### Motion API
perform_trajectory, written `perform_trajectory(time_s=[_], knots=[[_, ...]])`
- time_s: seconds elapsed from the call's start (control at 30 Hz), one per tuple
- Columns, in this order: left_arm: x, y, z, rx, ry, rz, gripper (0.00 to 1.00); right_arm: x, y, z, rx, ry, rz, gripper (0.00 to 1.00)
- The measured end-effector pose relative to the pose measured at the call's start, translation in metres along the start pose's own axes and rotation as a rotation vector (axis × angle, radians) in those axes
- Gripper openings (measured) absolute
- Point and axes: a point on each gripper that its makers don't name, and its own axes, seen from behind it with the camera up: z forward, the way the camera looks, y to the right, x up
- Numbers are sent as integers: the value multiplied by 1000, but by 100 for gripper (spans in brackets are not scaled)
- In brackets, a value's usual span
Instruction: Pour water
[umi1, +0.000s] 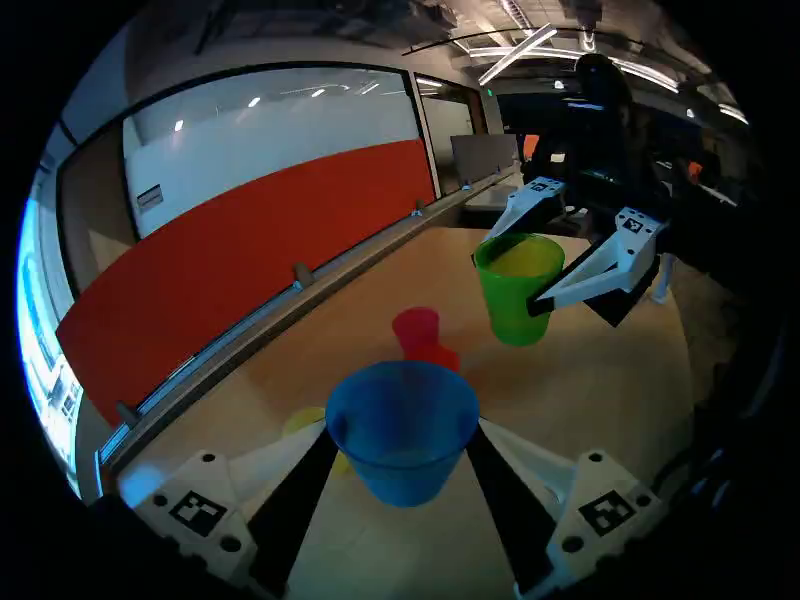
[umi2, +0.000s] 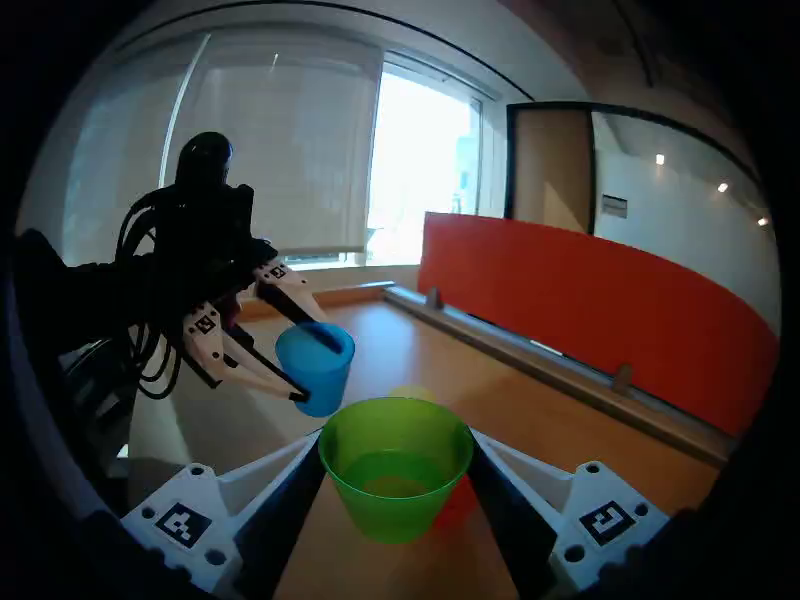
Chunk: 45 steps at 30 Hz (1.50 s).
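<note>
My left gripper (umi1: 402, 455) is shut on a blue cup (umi1: 403, 425), held upright above the wooden table (umi1: 590, 380). Across from it my right gripper (umi1: 540, 262) is shut on a green cup (umi1: 518, 285), also upright and raised. In the right gripper view the green cup (umi2: 396, 478) sits between my right gripper's (umi2: 396, 480) fingers with some liquid at its bottom. Farther off there, the left gripper (umi2: 300, 365) holds the blue cup (umi2: 315, 366). A red cup (umi1: 418, 335) and a yellow cup (umi1: 305, 422) stand on the table between the two held cups.
An orange partition (umi1: 240, 260) with a rail runs along the table's far side. A person's dark sleeves and cables (umi2: 120, 290) are behind the left gripper. A bright window (umi2: 420, 170) lies beyond.
</note>
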Motion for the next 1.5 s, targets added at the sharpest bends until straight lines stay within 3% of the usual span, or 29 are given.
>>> perform_trajectory(time_s=[0.47, 1.5], knots=[[-23, 11, 9, -44, -67, -4, 86, -20, -3, 3, 27, -50, -9, 92], [-82, 45, 50, -169, -238, 45, 86, -90, -17, 23, 130, -267, -46, 93]])
